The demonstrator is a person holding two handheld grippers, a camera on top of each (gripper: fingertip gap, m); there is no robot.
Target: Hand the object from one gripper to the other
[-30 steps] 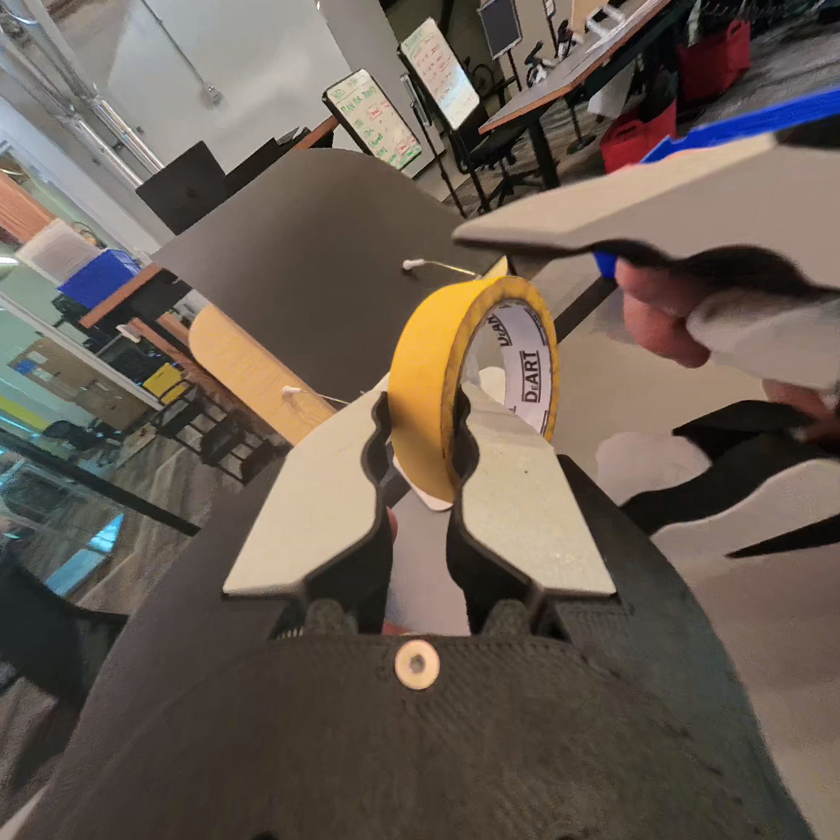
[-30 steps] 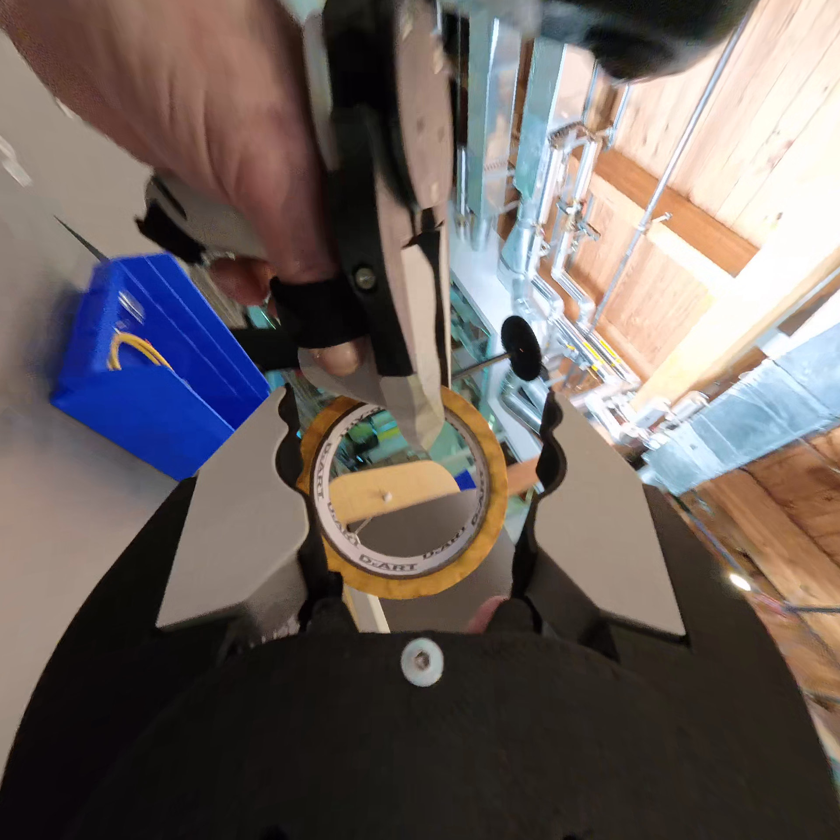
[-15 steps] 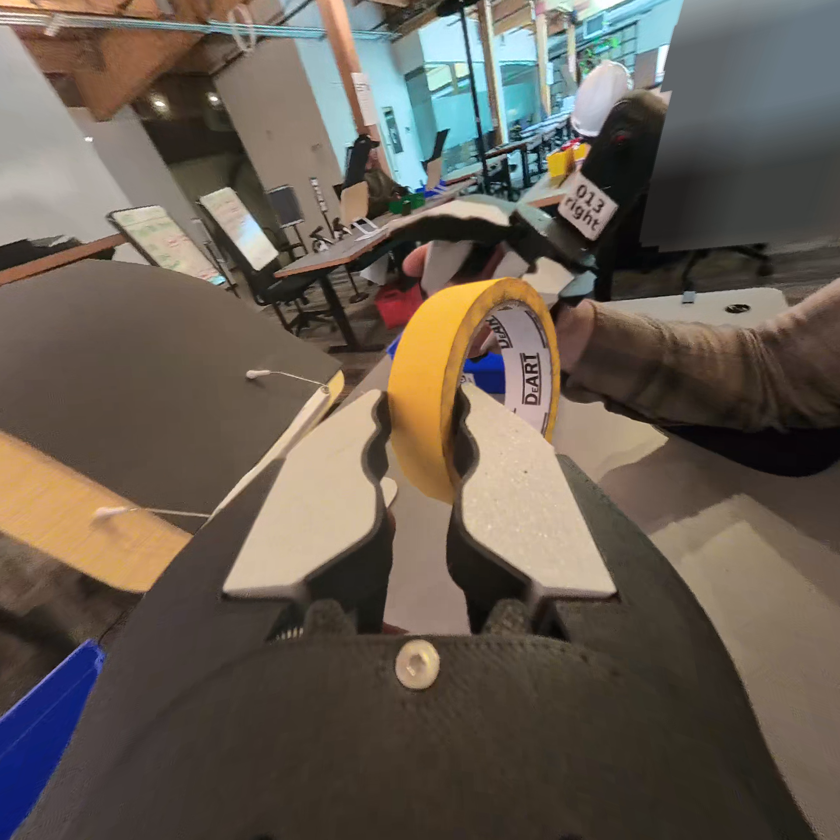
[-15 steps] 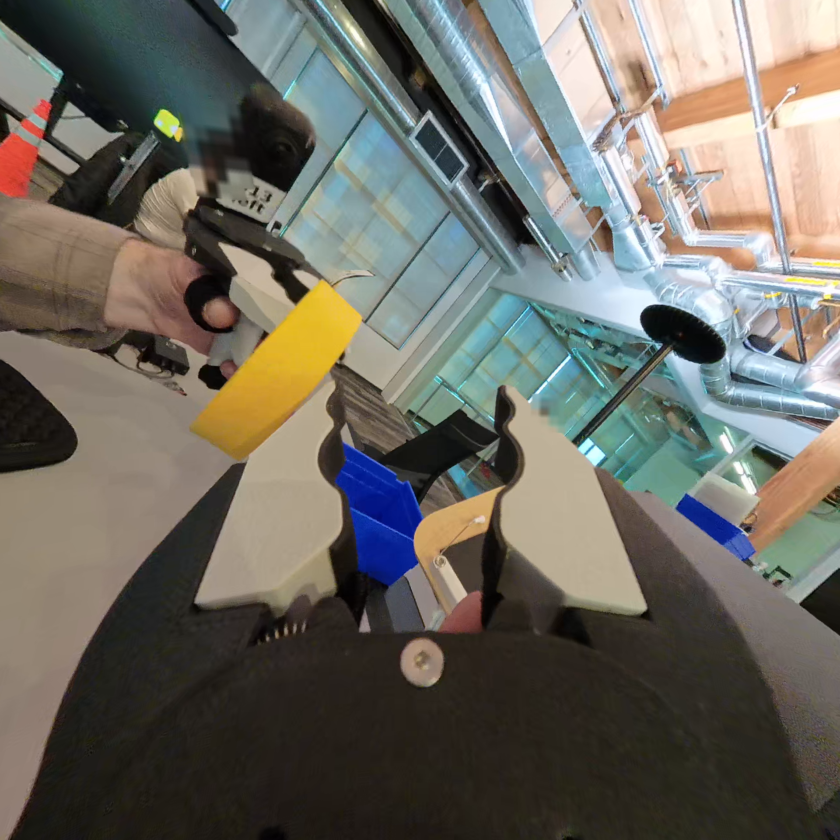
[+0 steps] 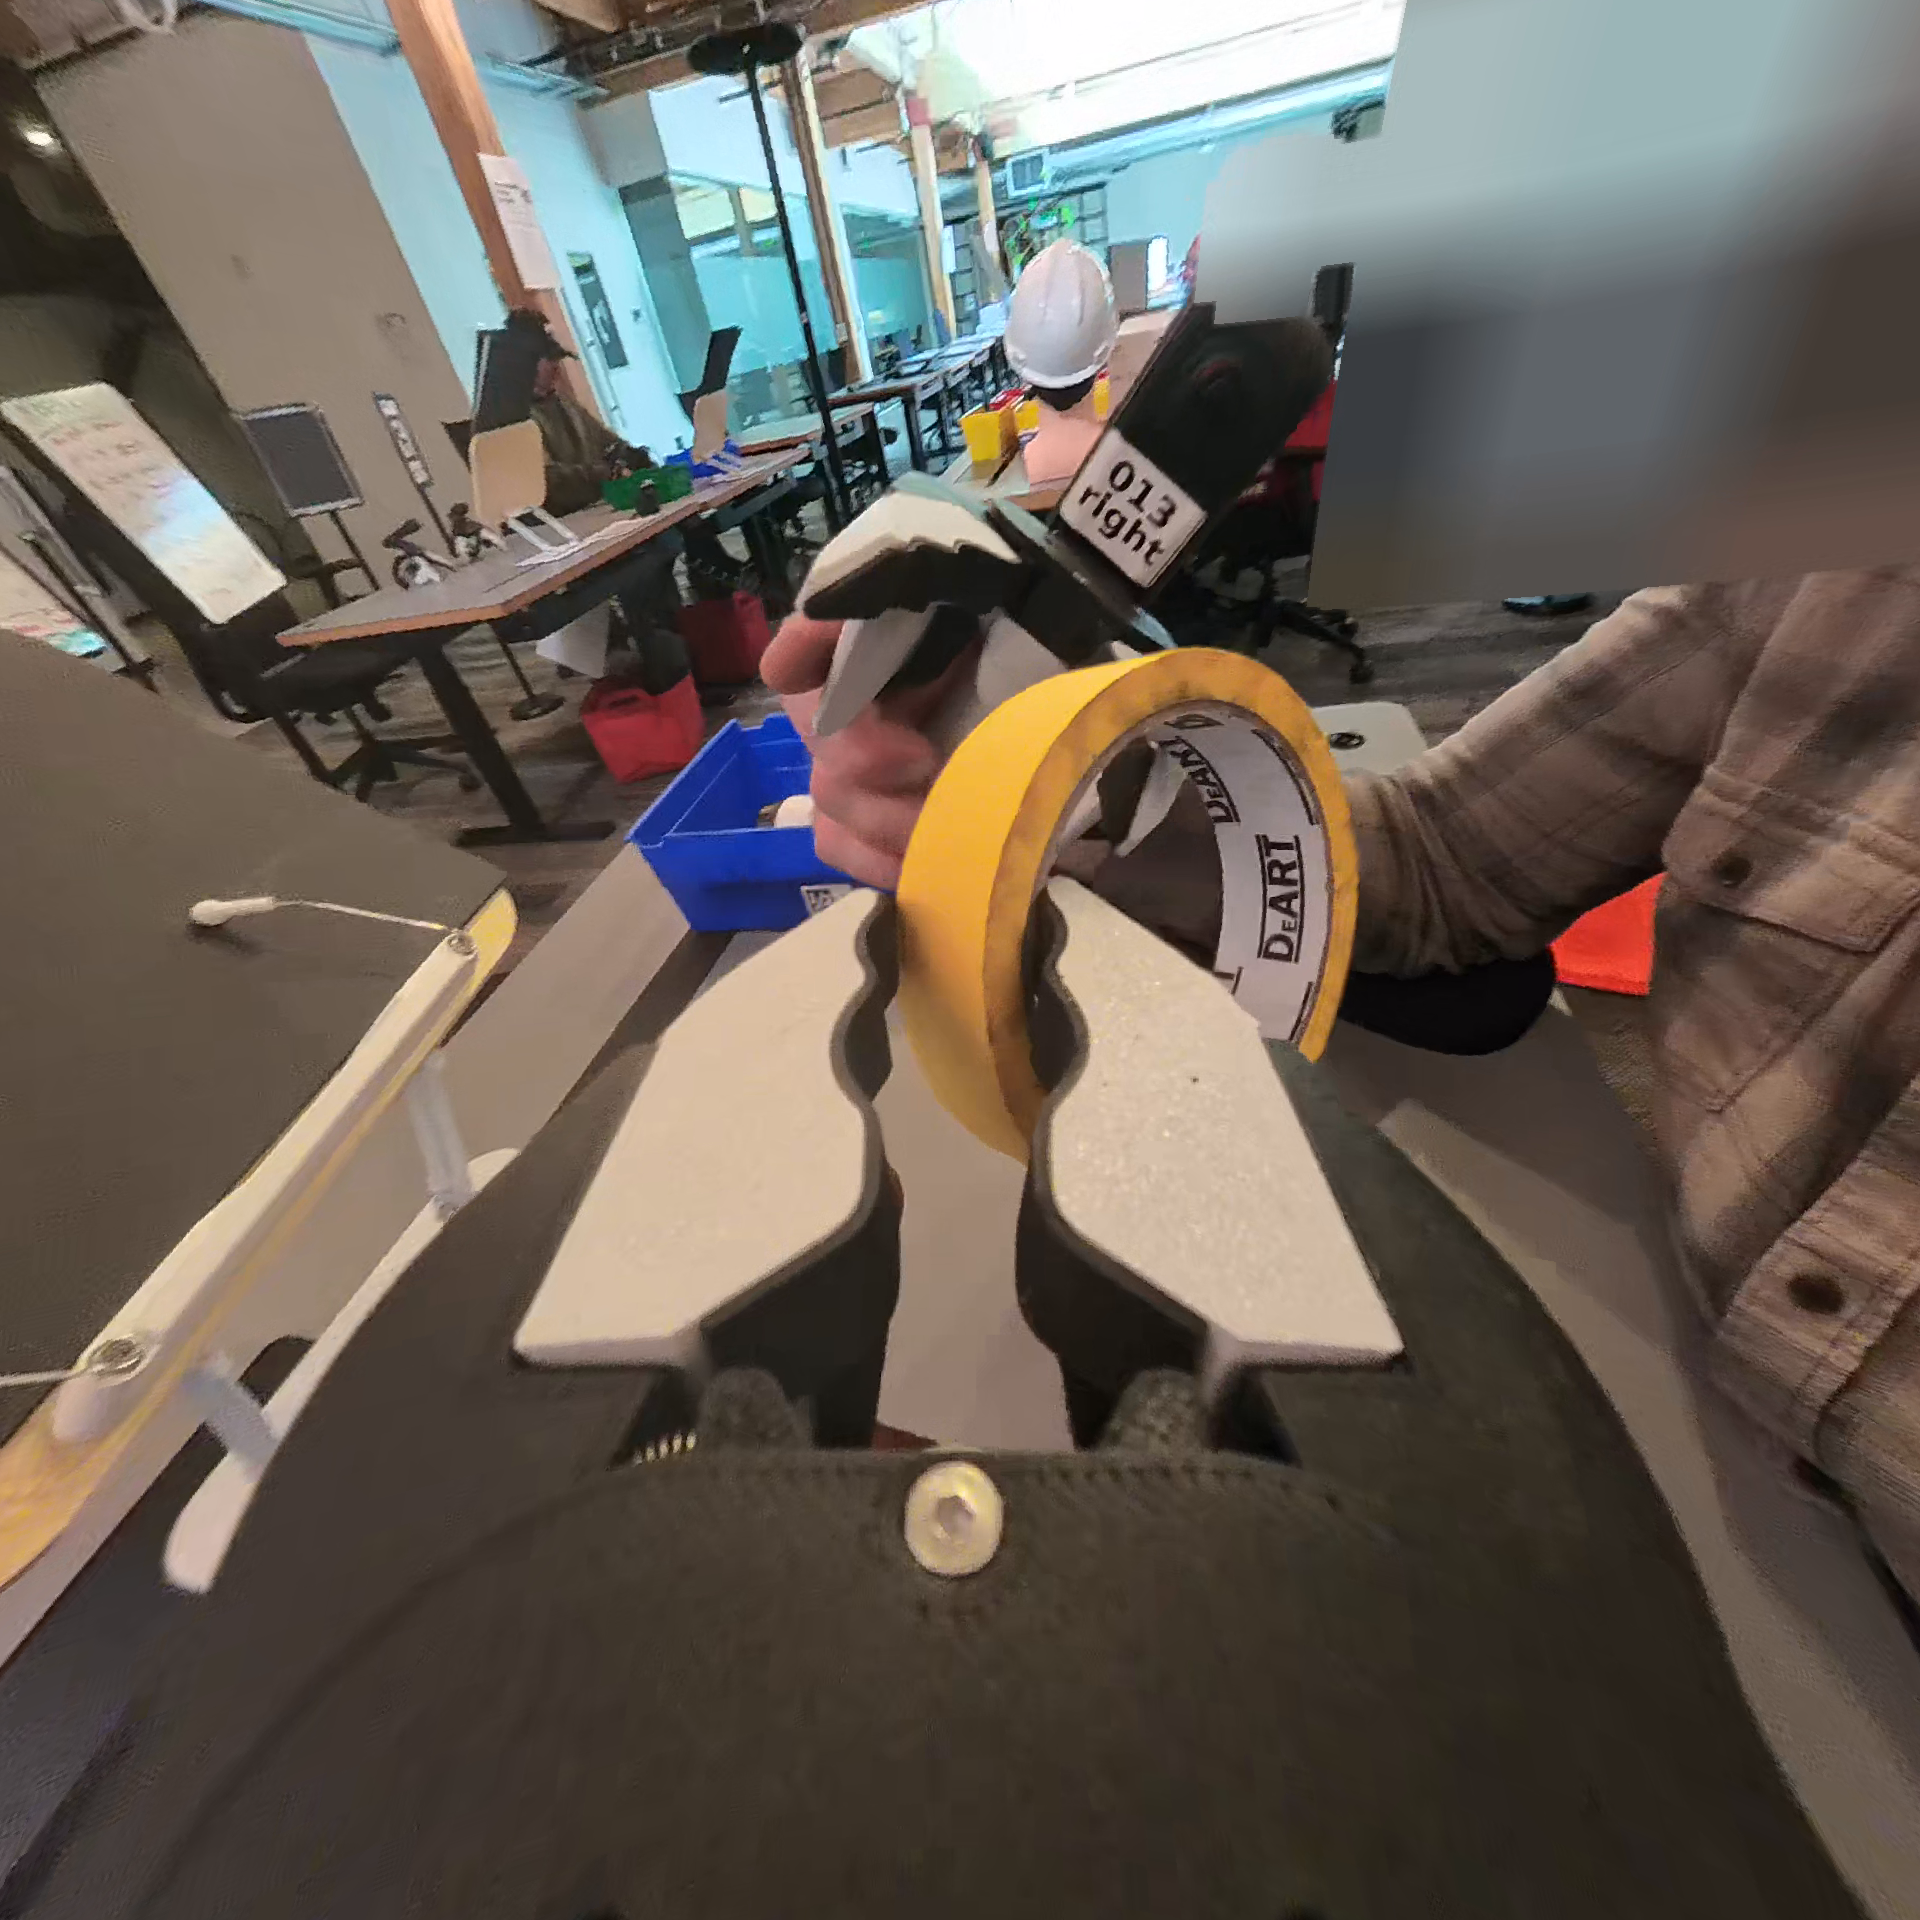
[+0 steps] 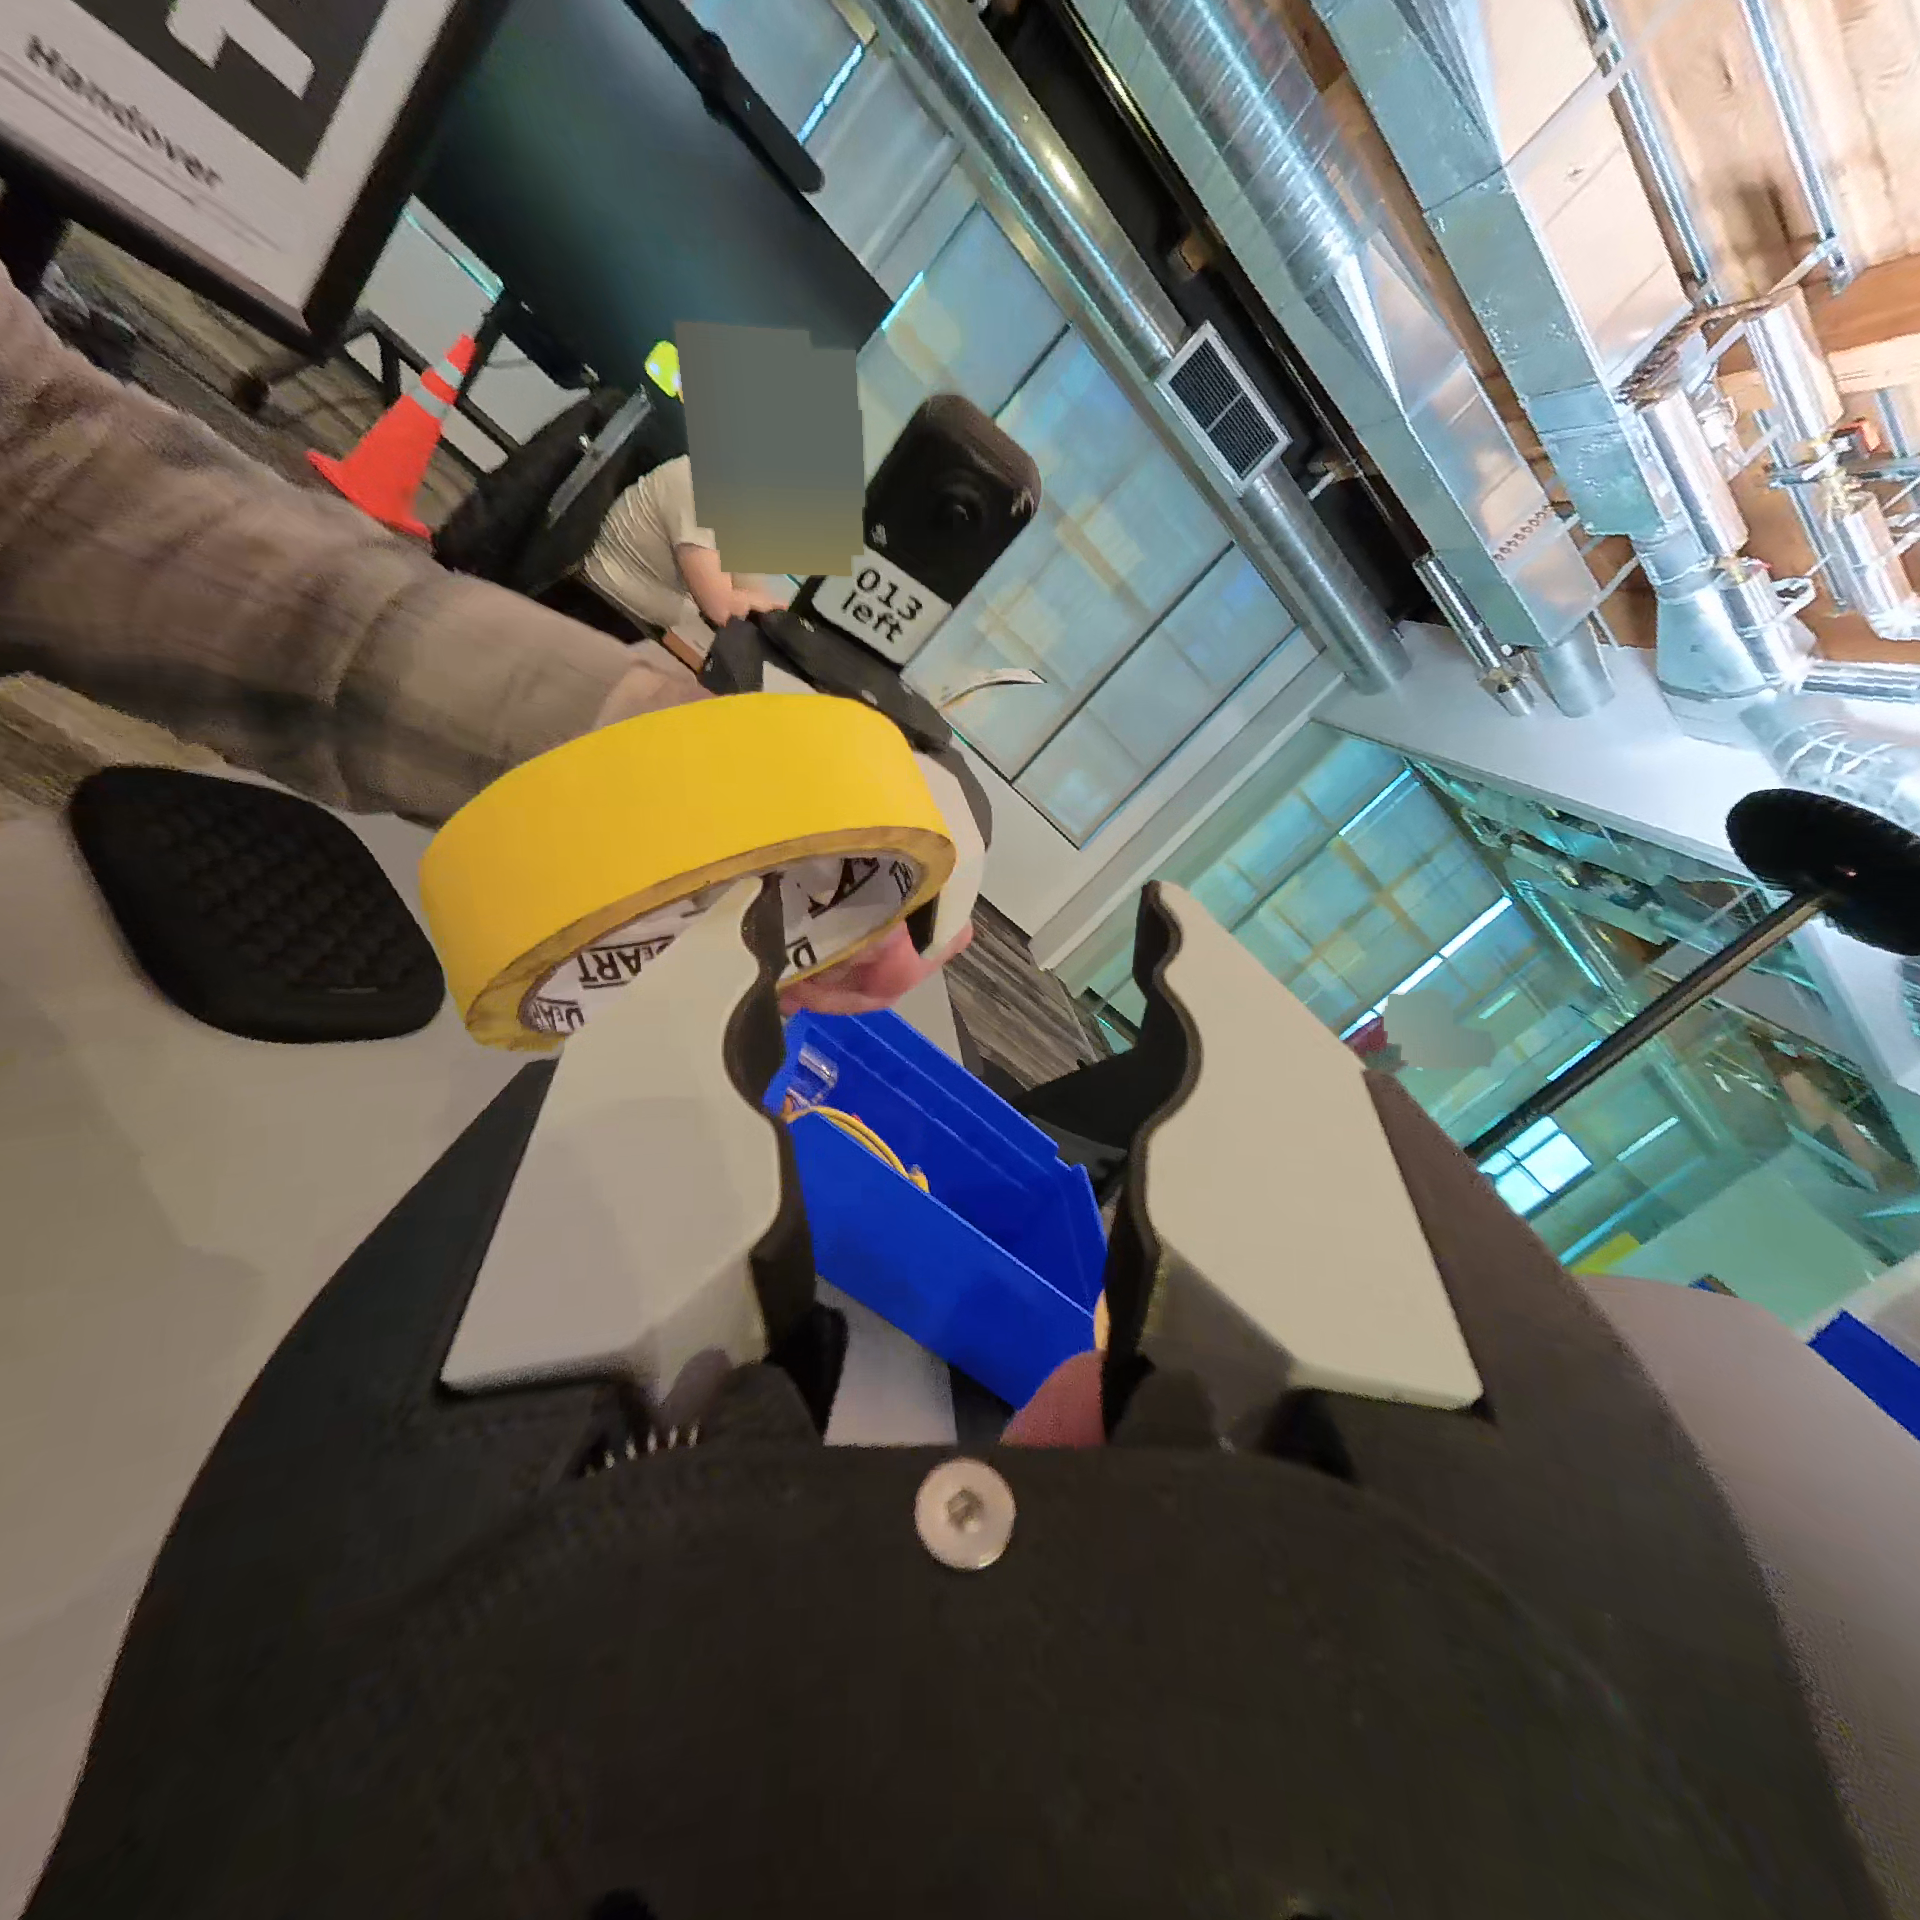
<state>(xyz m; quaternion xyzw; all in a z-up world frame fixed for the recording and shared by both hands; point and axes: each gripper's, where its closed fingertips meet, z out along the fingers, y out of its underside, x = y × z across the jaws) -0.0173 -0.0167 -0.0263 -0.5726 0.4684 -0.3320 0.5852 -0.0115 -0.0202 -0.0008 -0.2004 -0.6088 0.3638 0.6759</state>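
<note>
The left gripper (image 5: 961, 935) is closed on the tape (image 5: 997, 894), a yellow roll with a white printed core. One finger bears on the roll's outer face and the other passes through the core, so the wall of the roll is pinched between them. In the left wrist view the tape stands on edge at frame centre, its open side turned toward the right of the frame. The right gripper (image 5: 894, 613) appears behind the tape at upper centre, held in a hand (image 5: 868, 790) with a plaid sleeve (image 5: 1621, 790) running off to the right. In the right wrist view the right gripper (image 6: 956, 935) is spread wide and holds nothing; its fingers (image 6: 1288, 1164) stand apart at frame centre. The tape (image 6: 665, 800) sits at centre left, just above the tip of the frame-left finger, whether touching cannot be told. A blue bin (image 6: 935, 1174) shows through the gap between the fingers. A black pad (image 6: 249, 904) lies on the table (image 6: 156, 1195) at left.
</note>
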